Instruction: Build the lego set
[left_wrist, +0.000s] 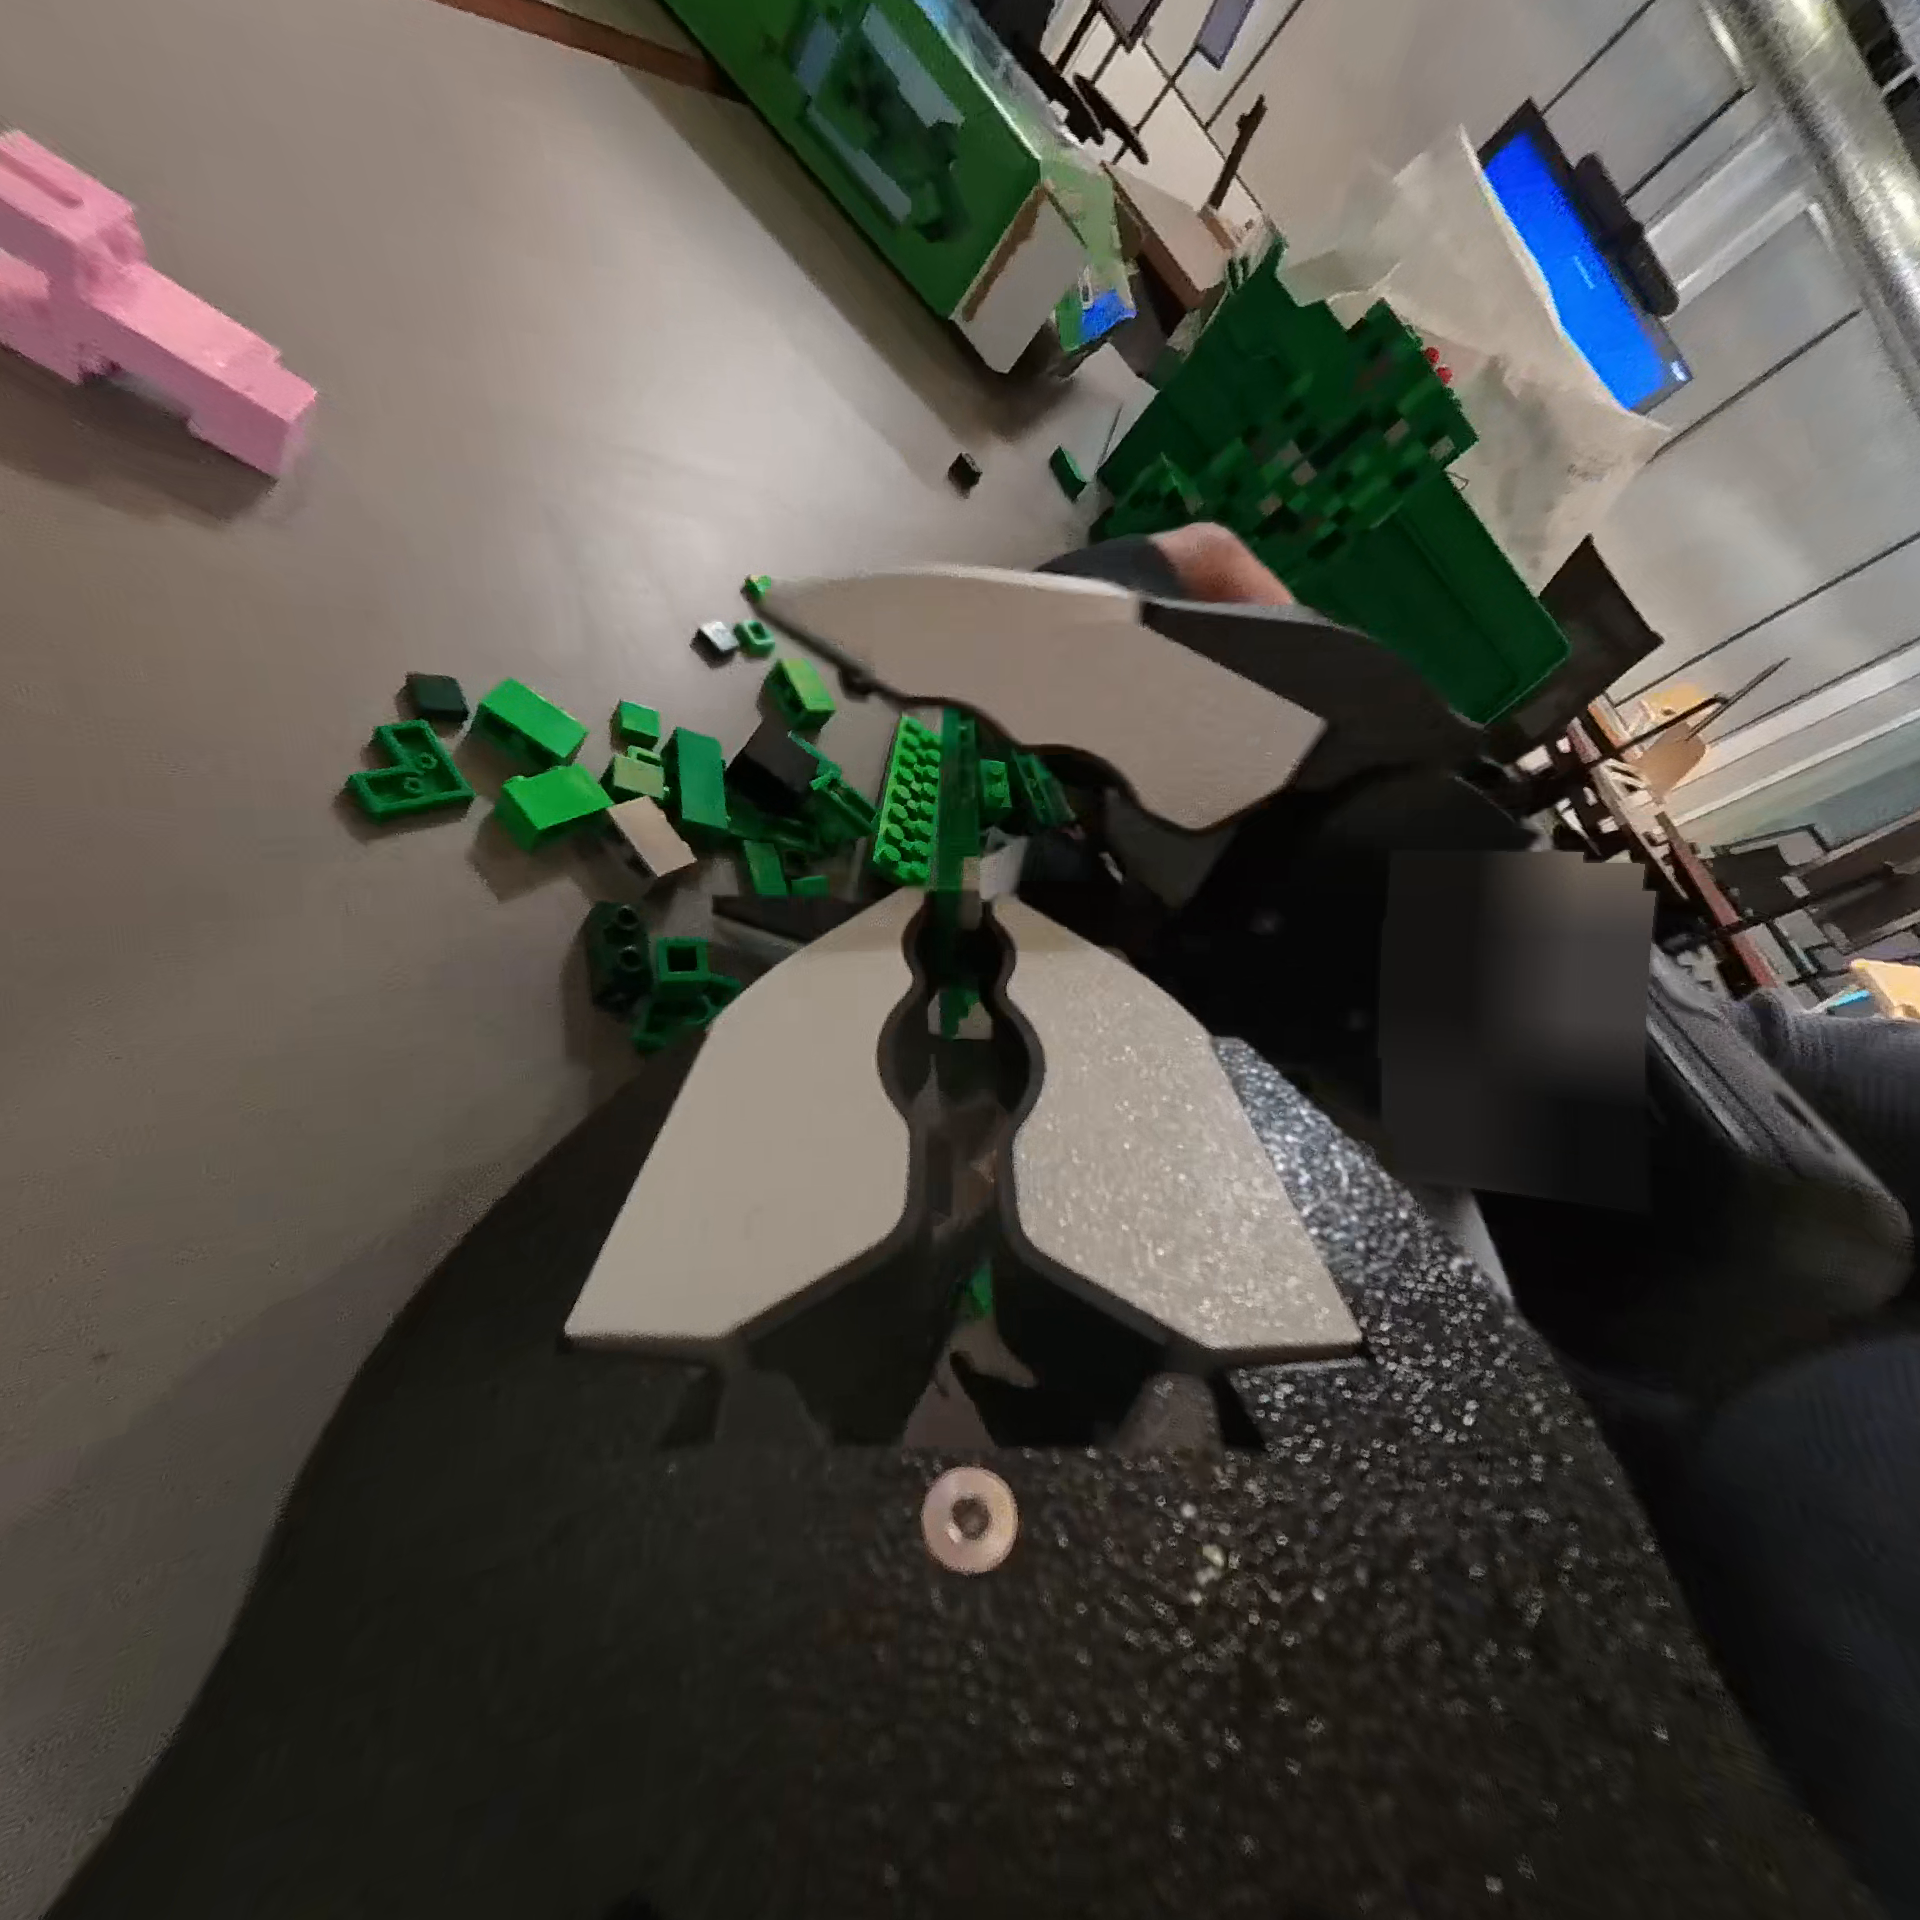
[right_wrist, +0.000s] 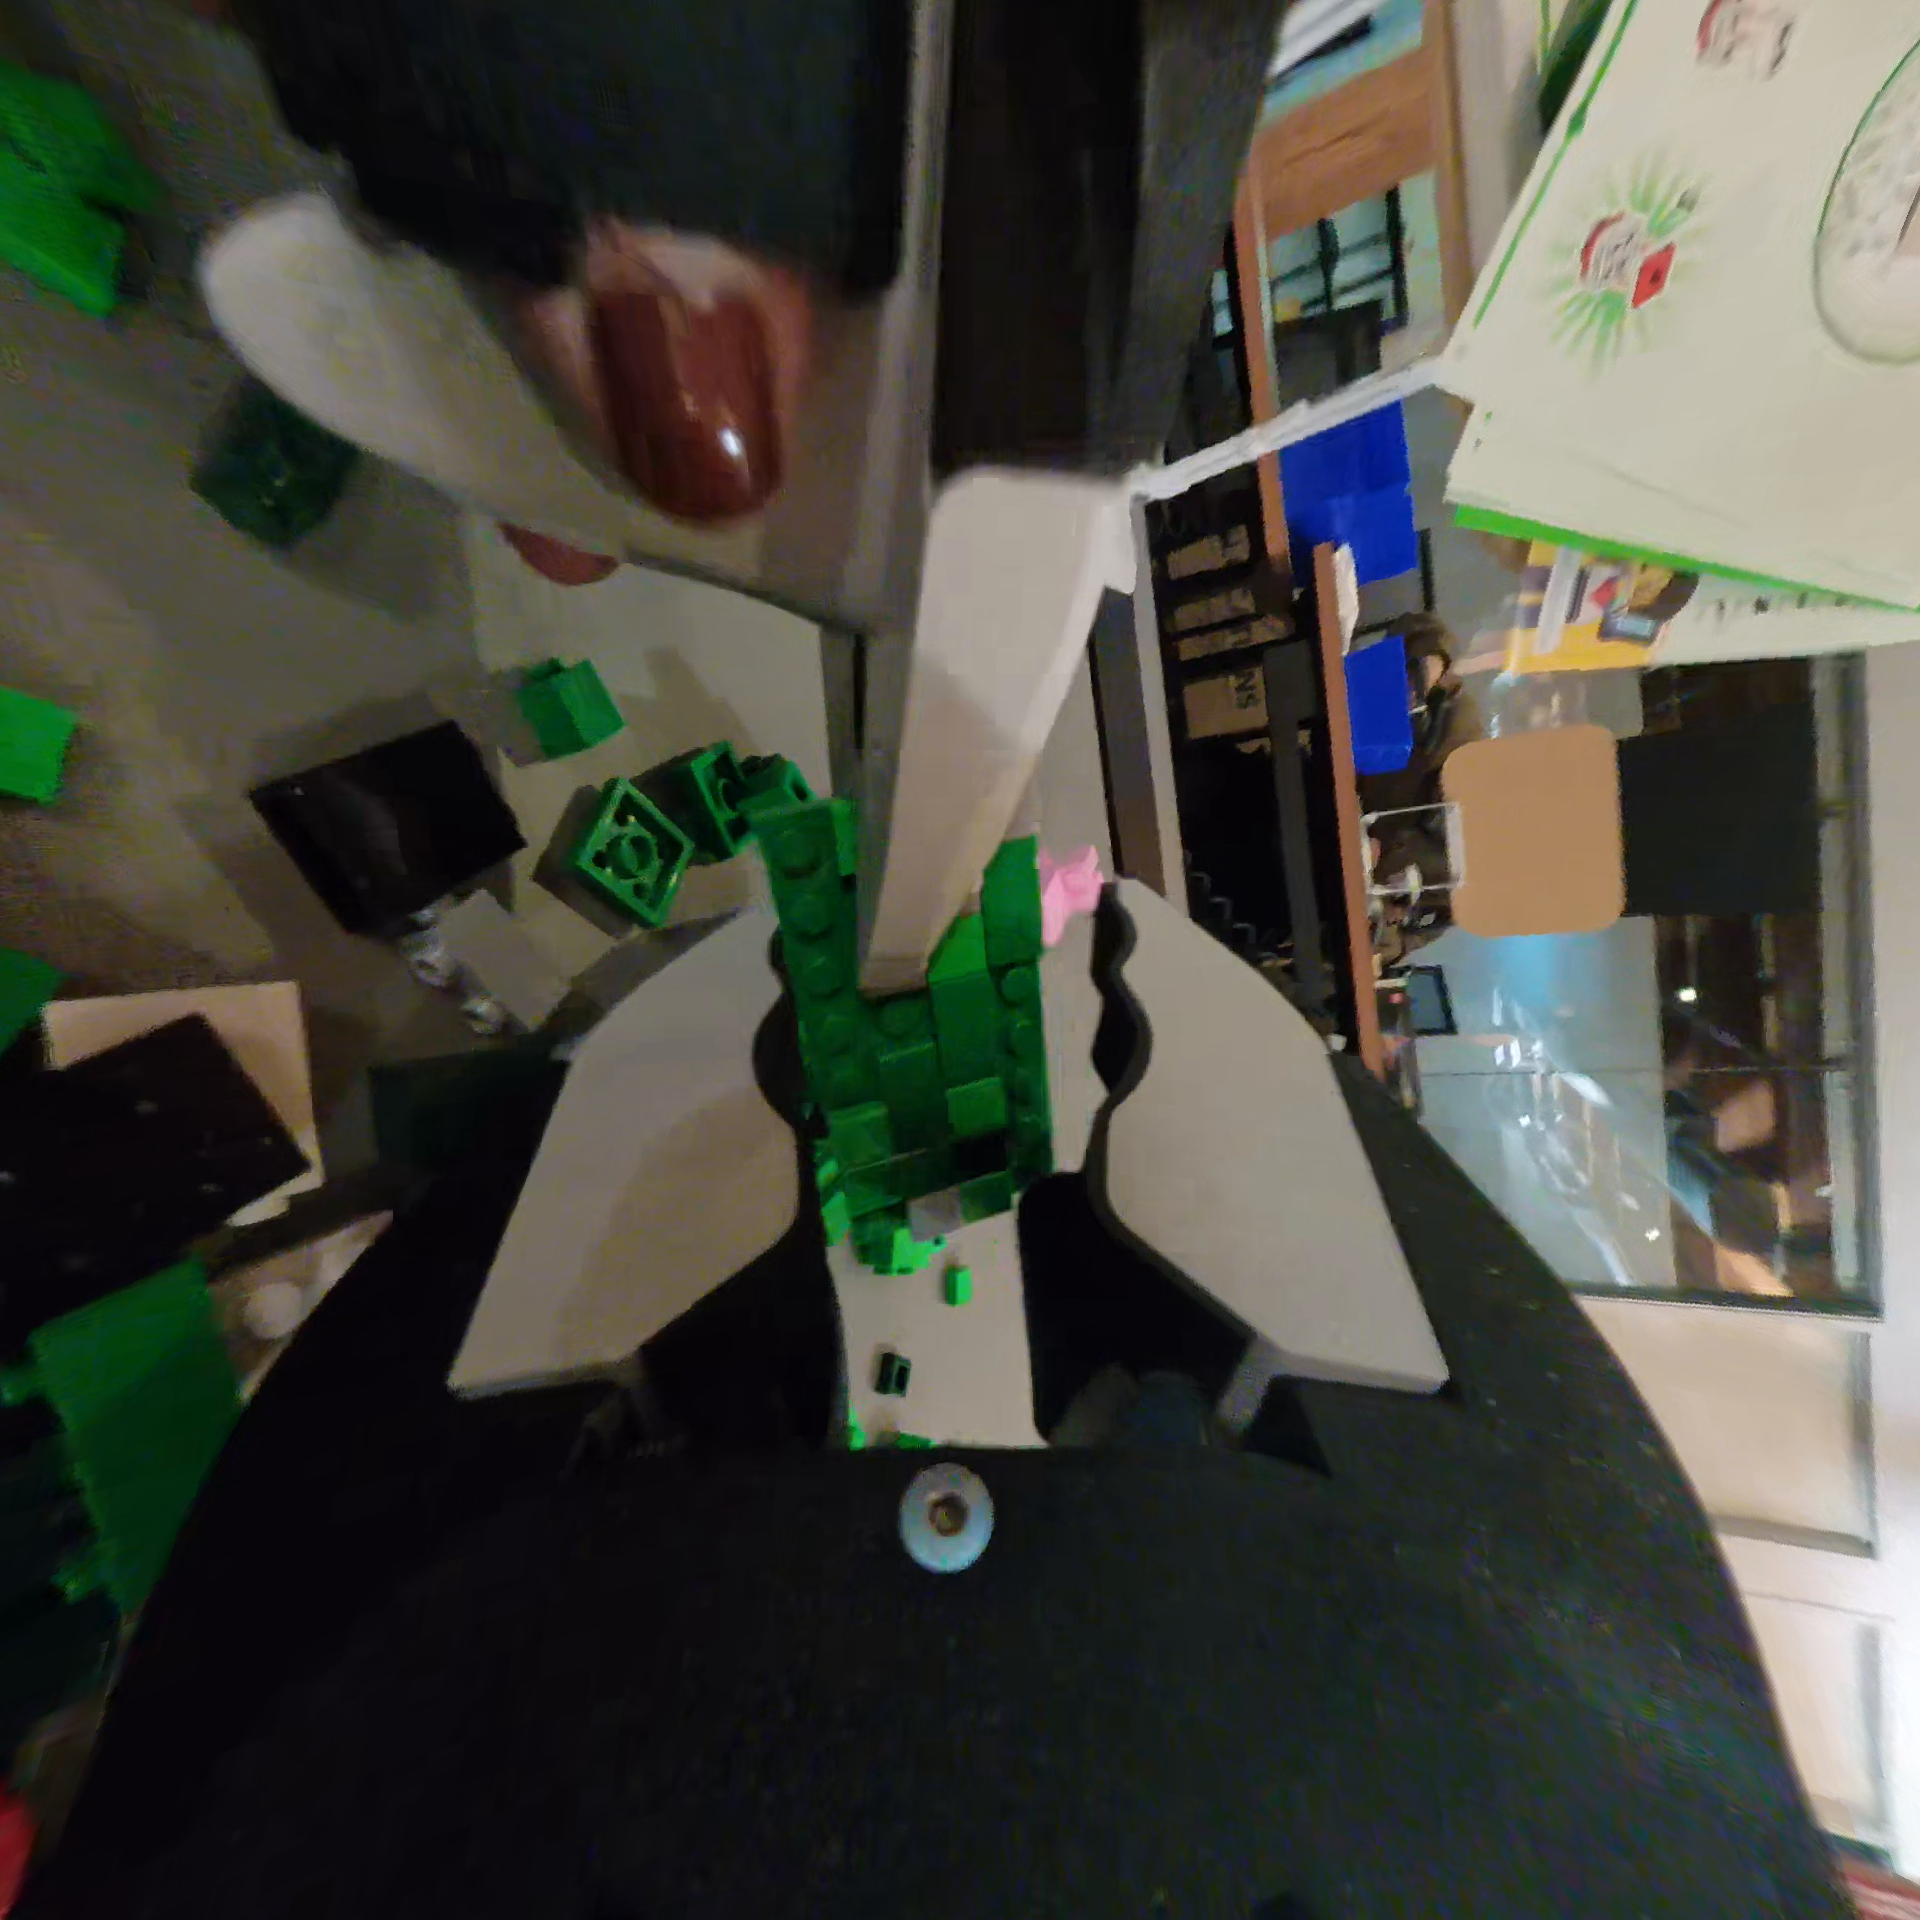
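My left gripper (left_wrist: 958, 914) is closed on the thin edge of a green lego assembly (right_wrist: 914, 1049). My right gripper (right_wrist: 945, 935) stands half open around the same assembly, above loose green bricks (left_wrist: 582, 769) on the grey table (left_wrist: 468, 416).

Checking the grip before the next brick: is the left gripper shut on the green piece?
Shut: the left gripper has its fingertips pinching a thin green lego assembly edge-on between them.
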